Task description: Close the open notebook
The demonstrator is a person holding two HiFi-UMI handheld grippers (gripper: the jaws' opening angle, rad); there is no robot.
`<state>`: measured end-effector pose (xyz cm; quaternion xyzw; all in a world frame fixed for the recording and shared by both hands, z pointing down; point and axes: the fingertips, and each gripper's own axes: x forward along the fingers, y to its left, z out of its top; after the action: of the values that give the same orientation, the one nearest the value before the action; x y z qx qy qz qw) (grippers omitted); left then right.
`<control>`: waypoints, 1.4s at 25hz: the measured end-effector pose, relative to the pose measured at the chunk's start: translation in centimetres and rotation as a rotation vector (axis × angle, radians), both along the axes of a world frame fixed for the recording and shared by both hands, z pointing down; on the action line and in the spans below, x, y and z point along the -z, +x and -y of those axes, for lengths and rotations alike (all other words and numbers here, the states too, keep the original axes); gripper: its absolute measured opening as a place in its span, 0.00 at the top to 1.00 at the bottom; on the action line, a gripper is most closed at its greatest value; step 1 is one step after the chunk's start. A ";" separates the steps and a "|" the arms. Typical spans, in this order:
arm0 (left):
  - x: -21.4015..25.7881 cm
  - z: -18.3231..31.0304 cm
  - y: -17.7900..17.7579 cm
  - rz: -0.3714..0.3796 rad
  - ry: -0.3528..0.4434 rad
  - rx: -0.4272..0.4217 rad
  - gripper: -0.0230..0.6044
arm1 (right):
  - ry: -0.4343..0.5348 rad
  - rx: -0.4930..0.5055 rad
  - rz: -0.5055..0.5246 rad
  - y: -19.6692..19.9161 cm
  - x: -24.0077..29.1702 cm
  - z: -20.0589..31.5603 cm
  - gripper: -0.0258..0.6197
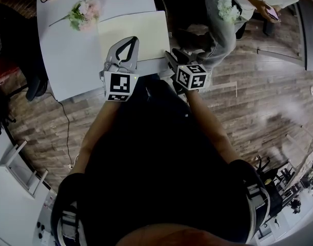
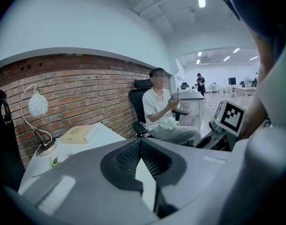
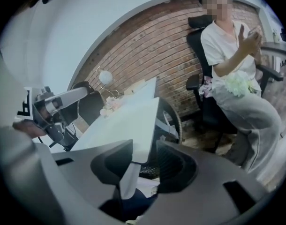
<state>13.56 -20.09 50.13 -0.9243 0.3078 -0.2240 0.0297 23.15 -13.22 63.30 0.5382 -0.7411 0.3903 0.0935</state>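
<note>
**A:** Status? Where's the thing?

**B:** Nearest you, your left gripper (image 1: 129, 41) sits over the notebook's (image 1: 141, 29) near left part. Its jaws are closed tip to tip with nothing between them. Your right gripper (image 1: 173, 55) is at the notebook's near right corner, jaws spread wide and empty. A pale corner edge shows in the gap, but the jaws aren't pinching it. The notebook lies flat by the near right corner of the tabletop (image 1: 64, 55). It reads as one cream slab with no fold showing, so I can't tell if it's fully shut.

**A:** What can go wrong?

**B:** Three things.
1. The notebook sits close to the tabletop's edge. Nudge that corner sideways with the open right jaws and it probably slides off onto the floor.
2. If you press down with the closed left jaws while the right lifts or pushes, you'd likely crease the cover or a page.
3. The flower sprig (image 1: 84, 12) lies just beyond the notebook's far left corner, so a shove away from you would sweep it.

A seated person (image 1: 223, 24) is beyond the notebook's right side, so keep the right gripper from swinging wide.
</note>
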 end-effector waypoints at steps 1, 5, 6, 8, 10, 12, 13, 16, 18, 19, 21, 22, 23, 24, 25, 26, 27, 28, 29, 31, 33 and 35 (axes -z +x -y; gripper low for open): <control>0.0 0.1 -0.1 0.001 -0.001 0.003 0.95 | -0.007 -0.002 0.015 0.0 -0.2 0.0 0.77; -0.1 0.2 -0.3 0.005 -0.002 0.015 0.95 | -0.044 -0.012 0.121 -0.3 -1.0 -0.2 0.77; -0.2 0.1 -0.4 0.005 -0.003 0.018 0.95 | -0.055 -0.022 0.159 -0.4 -1.2 -0.2 0.77; -0.2 0.1 -0.4 0.005 -0.003 0.022 0.95 | -0.074 -0.047 0.226 -0.3 -1.6 -0.3 0.77; -0.2 0.1 -0.6 0.004 -0.003 0.029 0.95 | -0.087 -0.066 0.276 -0.2 -1.8 -0.4 0.77; -0.2 0.2 -0.7 0.005 -0.002 0.036 0.95 | -0.095 -0.076 0.309 -0.3 -1.7 -0.3 0.77; -0.1 0.2 -0.8 0.005 -0.001 0.039 0.95 | -0.097 -0.080 0.318 -0.3 -1.6 -0.2 0.78; 0.0 0.2 -0.9 0.005 0.003 0.046 0.95 | -0.099 -0.095 0.318 -0.2 -1.6 -0.3 0.80; 0.0 0.1 -1.0 0.004 0.006 0.050 0.95 | -0.097 -0.105 0.315 -0.1 -1.4 -0.3 0.81; 0.1 0.1 -1.0 0.003 0.007 0.051 0.95 | -0.095 -0.109 0.316 0.0 -1.2 -0.3 0.82; 0.2 0.1 -1.1 0.000 0.010 0.055 0.95 | -0.089 -0.113 0.320 0.2 -0.7 -0.3 0.83; 0.2 0.1 -1.1 -0.002 0.011 0.057 0.95 | -0.087 -0.113 0.320 0.2 -0.4 -0.3 0.84; 0.3 0.1 -1.2 -0.004 0.011 0.060 0.95 | -0.085 -0.113 0.319 0.2 -0.1 -0.3 0.84; 0.3 0.1 -1.3 -0.005 0.012 0.062 0.95 | -0.085 -0.114 0.317 0.2 0.1 -0.3 0.85; 0.4 0.2 -1.4 -0.007 0.013 0.064 0.95 | -0.085 -0.116 0.317 0.2 0.3 -0.3 0.85; 0.4 0.2 -1.5 -0.010 0.014 0.066 0.95 | -0.086 -0.120 0.318 0.3 0.4 -0.3 0.85; 0.5 0.2 -1.6 -0.014 0.015 0.067 0.95 | -0.086 -0.123 0.318 0.3 0.5 -0.4 0.86; 0.5 0.3 -1.8 -0.017 0.015 0.069 0.95 | -0.082 -0.125 0.316 0.2 0.8 -0.4 0.86; 0.5 0.4 -2.0 -0.021 0.015 0.071 0.95 | -0.076 -0.125 0.311 0.2 1.0 -0.3 0.86; 0.7 0.5 -2.4 -0.027 0.016 0.073 0.95 | -0.069 -0.129 0.302 0.1 1.6 -0.1 0.87; 1.0 0.4 -2.8 -0.031 0.020 0.071 0.95 | -0.061 -0.137 0.295 -0.1 2.2 -0.1 0.87; 1.4 0.4 -3.3 -0.038 0.024 0.069 0.95 | -0.054 -0.149 0.285 -0.1 2.9 -0.1 0.88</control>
<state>10.27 -20.47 48.69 -0.9166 0.3428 -0.2037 0.0272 23.06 -13.07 60.38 0.5282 -0.6943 0.4880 -0.0273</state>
